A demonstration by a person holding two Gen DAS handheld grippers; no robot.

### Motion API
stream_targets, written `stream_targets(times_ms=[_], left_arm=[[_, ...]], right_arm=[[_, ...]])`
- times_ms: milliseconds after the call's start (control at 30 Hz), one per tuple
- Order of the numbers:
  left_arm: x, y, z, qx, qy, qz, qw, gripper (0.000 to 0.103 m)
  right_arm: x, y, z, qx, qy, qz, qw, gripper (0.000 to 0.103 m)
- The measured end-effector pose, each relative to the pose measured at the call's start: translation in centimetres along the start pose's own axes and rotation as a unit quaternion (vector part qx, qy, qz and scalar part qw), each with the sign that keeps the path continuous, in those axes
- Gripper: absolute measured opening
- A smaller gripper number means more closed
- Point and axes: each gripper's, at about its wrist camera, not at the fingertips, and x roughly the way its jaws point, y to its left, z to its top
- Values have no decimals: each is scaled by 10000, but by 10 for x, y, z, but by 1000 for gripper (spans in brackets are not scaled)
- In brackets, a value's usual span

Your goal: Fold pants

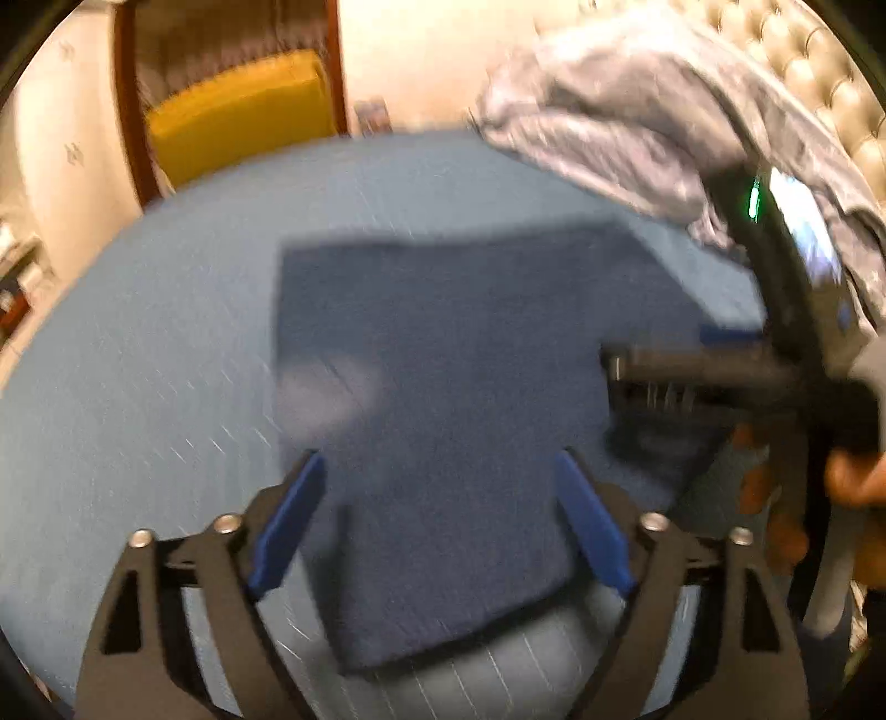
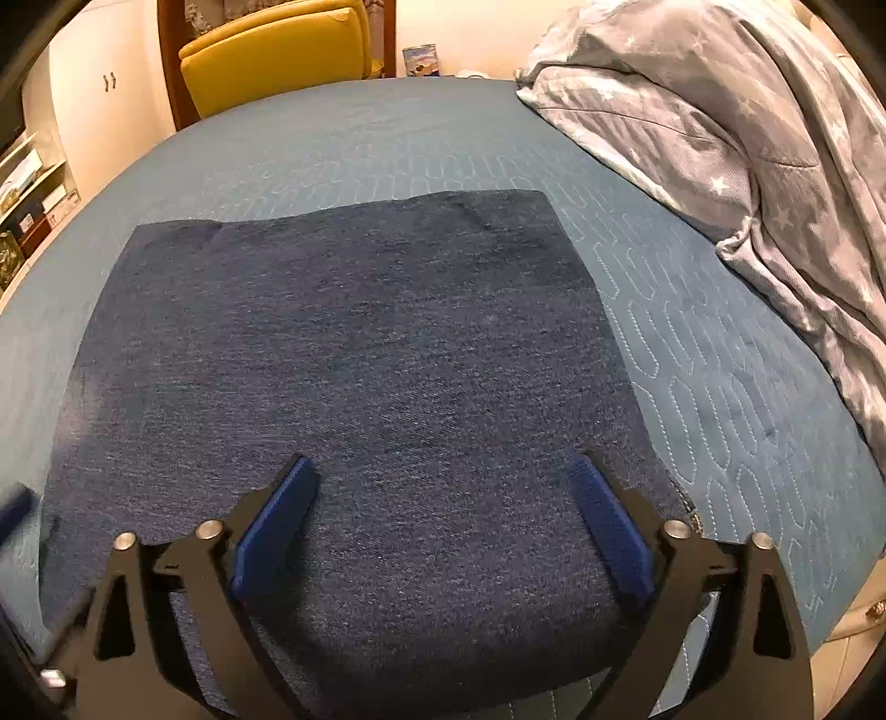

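The dark blue denim pants (image 2: 354,354) lie folded into a flat rectangle on the blue quilted bed (image 2: 720,399). My right gripper (image 2: 443,471) is open and empty, low over the near edge of the pants. In the blurred left wrist view the pants (image 1: 443,360) lie ahead, and my left gripper (image 1: 440,471) is open and empty above their near edge. The right gripper (image 1: 692,365) shows at the right in that view, over the pants' right side, held by a hand.
A crumpled grey star-print duvet (image 2: 747,138) is heaped at the bed's far right, against a tufted headboard (image 1: 830,83). A yellow chair (image 2: 277,50) stands beyond the far edge. Shelves (image 2: 27,188) stand at the left.
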Motion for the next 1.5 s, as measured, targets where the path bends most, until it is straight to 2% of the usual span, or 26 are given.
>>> stream_targets(times_ms=[33, 67, 133, 233, 267, 333, 400, 500, 800, 1200, 1300, 1433, 1500], left_arm=[[-5, 0, 4, -31, -156, 233, 9996, 95], [-6, 0, 6, -68, -203, 277, 9994, 101], [-6, 3, 7, -140, -280, 104, 9995, 101], [0, 2, 3, 8, -166, 199, 9997, 100], [4, 1, 1, 84, -32, 112, 9999, 98], [8, 2, -1, 72, 31, 206, 9998, 87], [15, 1, -4, 75, 291, 106, 9995, 68], [26, 2, -10, 160, 563, 138, 9982, 60], [29, 29, -11, -142, 695, 233, 9972, 62], [6, 41, -11, -295, 675, 275, 9969, 63], [-5, 41, -9, -299, 601, 209, 9975, 70], [-20, 36, -7, -255, 521, 111, 9983, 73], [-31, 31, -7, -150, 471, -41, 9988, 83]], right_arm=[[1, -2, 0, 36, -12, -6, 10000, 92], [3, -5, 1, 64, -33, -12, 10000, 92], [3, -5, 0, 94, -40, -13, 9999, 92], [3, -6, 0, 193, 35, 46, 9998, 92], [4, -6, 0, 168, 38, 46, 9998, 92], [4, -7, 0, 128, 26, 44, 9999, 92], [6, -9, 2, 92, 19, 54, 9999, 92], [6, -9, 2, 66, 42, 53, 10000, 92], [2, -5, 2, 1, 130, -11, 9999, 92], [-29, -8, -19, -33, 202, -342, 9992, 92], [-39, -12, -25, 34, 212, -439, 9988, 92], [-52, -22, -32, 132, 212, -563, 9981, 92], [-68, -27, -38, 219, 153, -612, 9978, 92]])
